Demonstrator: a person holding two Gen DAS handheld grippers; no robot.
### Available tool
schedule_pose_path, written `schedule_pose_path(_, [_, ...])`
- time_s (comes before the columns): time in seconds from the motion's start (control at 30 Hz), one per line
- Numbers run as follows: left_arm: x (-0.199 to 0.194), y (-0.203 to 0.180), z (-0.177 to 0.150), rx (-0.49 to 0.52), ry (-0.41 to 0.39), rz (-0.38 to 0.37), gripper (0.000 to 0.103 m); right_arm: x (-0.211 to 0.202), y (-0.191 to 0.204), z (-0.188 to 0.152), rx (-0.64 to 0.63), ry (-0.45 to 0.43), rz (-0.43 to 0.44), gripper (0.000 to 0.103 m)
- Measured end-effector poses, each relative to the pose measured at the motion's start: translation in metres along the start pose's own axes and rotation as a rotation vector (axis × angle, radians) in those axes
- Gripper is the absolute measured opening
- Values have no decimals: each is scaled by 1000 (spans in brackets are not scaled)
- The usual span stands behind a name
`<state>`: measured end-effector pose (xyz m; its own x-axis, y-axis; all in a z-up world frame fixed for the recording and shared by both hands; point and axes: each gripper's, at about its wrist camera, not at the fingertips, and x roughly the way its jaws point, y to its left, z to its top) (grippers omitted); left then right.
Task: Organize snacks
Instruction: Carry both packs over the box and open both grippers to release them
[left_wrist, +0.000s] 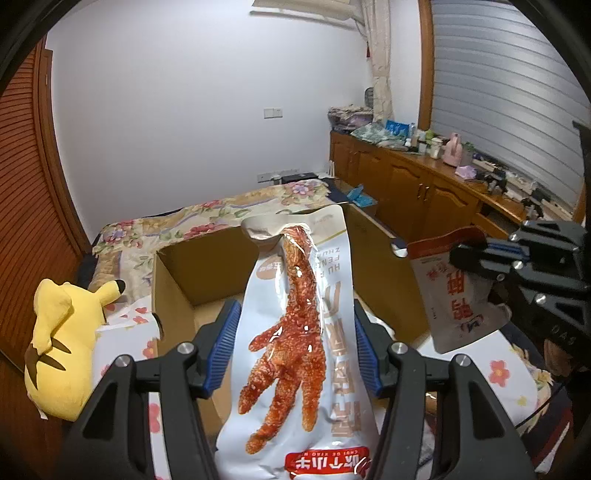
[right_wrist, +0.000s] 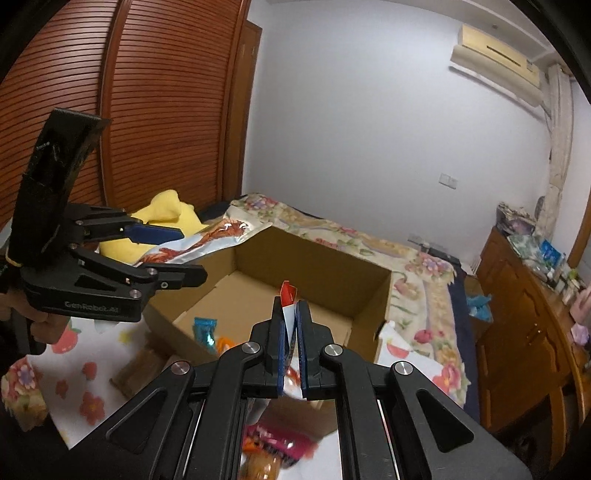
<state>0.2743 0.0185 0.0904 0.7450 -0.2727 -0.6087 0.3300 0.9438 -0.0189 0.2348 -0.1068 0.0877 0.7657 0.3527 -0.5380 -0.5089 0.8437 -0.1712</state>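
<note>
My left gripper (left_wrist: 295, 310) is shut on a white chicken-foot snack packet (left_wrist: 291, 332), its blue pads pressing both sides. The packet hangs over the near left corner of an open cardboard box (left_wrist: 207, 273). In the right wrist view this left gripper (right_wrist: 192, 254) holds the same packet (right_wrist: 210, 240) above the box's left wall. My right gripper (right_wrist: 290, 302) is shut on the thin edge of a grey and red pouch (right_wrist: 288, 295) over the box (right_wrist: 314, 258). From the left wrist view, the right gripper (left_wrist: 465, 254) carries that pouch (left_wrist: 458, 306) at the box's right side.
A blue packet (right_wrist: 205, 328) and an orange item (right_wrist: 225, 343) lie in the box. A yellow plush toy (left_wrist: 62, 343) sits left of it on the floral bedspread (left_wrist: 207, 214). More snack packets (right_wrist: 273, 443) lie below my right gripper. Wooden cabinets (left_wrist: 424, 192) line the right wall.
</note>
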Motion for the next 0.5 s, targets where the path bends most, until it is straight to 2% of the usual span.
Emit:
schedule_pose_path(0.23, [46, 14, -3, -14, 75, 28, 58, 36, -13, 8, -42, 53, -22, 3])
schedule_pose_path(0.5, [64, 8, -5, 25, 110, 31, 59, 78, -18, -9, -46, 162, -1, 3])
